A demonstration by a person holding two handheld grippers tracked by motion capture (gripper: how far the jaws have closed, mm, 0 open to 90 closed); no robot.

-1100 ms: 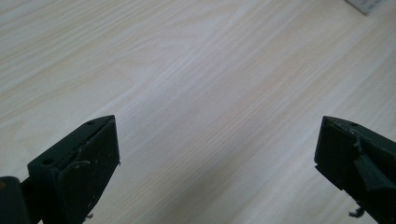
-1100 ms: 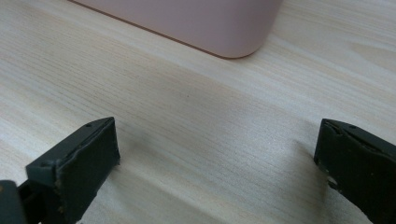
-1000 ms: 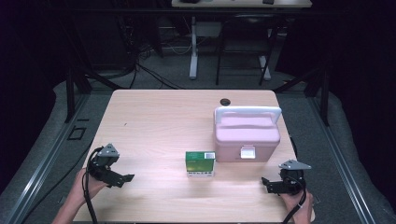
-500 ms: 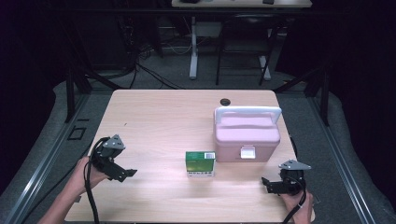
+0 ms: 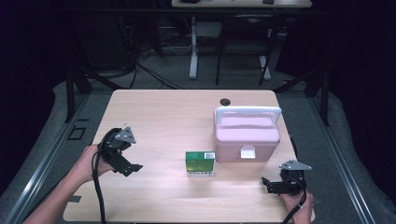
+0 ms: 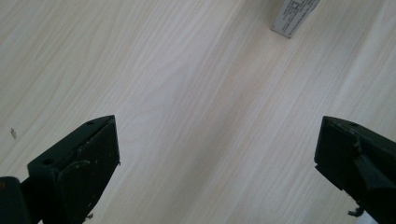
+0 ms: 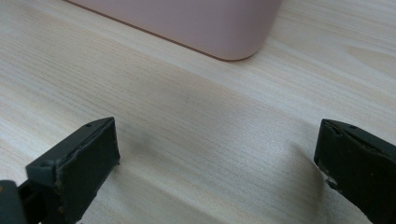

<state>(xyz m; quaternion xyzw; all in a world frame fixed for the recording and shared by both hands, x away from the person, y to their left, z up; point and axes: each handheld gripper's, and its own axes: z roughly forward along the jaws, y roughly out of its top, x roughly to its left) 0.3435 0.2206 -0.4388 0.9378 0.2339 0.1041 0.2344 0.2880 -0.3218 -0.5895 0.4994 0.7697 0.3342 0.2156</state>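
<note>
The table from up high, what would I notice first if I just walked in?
Probably the pink box with its white handle, closed, on the right of the wooden table. Just left of it stands a small green carton. The left gripper and the right gripper sit near the front corners, both open and empty.
</note>
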